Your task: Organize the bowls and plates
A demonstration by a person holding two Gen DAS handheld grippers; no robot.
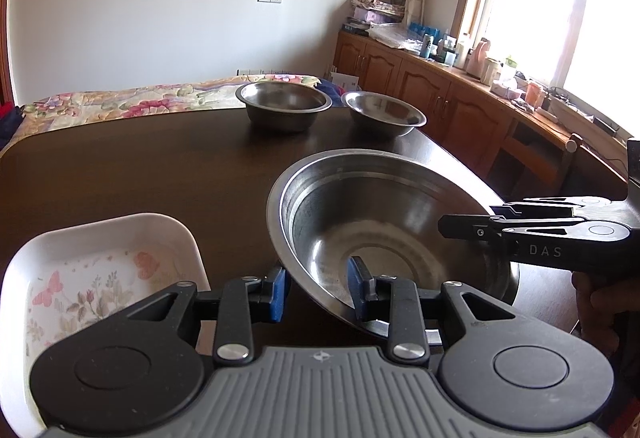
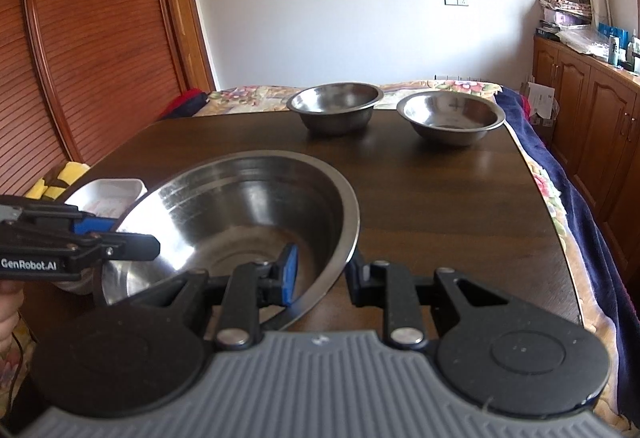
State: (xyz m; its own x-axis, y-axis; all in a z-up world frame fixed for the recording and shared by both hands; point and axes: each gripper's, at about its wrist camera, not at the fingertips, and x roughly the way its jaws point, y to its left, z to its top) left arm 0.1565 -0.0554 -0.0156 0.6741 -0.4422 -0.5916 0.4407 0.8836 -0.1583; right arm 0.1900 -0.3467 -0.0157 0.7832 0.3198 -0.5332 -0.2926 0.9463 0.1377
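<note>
A large steel bowl (image 1: 380,214) (image 2: 240,198) hangs tilted over the near part of the dark wooden table (image 1: 140,166). My left gripper (image 1: 318,288) (image 2: 132,236) is shut on its rim, one blue pad inside and one outside. My right gripper (image 2: 324,274) (image 1: 466,219) grips the opposite rim the same way. Two smaller steel bowls (image 1: 284,106) (image 1: 384,114) stand upright side by side at the far edge, also in the right wrist view (image 2: 334,110) (image 2: 450,114). A white rectangular dish with a floral print (image 1: 100,266) (image 2: 112,194) lies left of the large bowl.
A bed with a flowered cover (image 1: 132,102) lies beyond the table. Wooden cabinets (image 1: 440,98) loaded with bottles and clutter run along the right wall under a window. A slatted wooden door (image 2: 80,38) stands to the left. A hand (image 1: 600,302) holds the right gripper.
</note>
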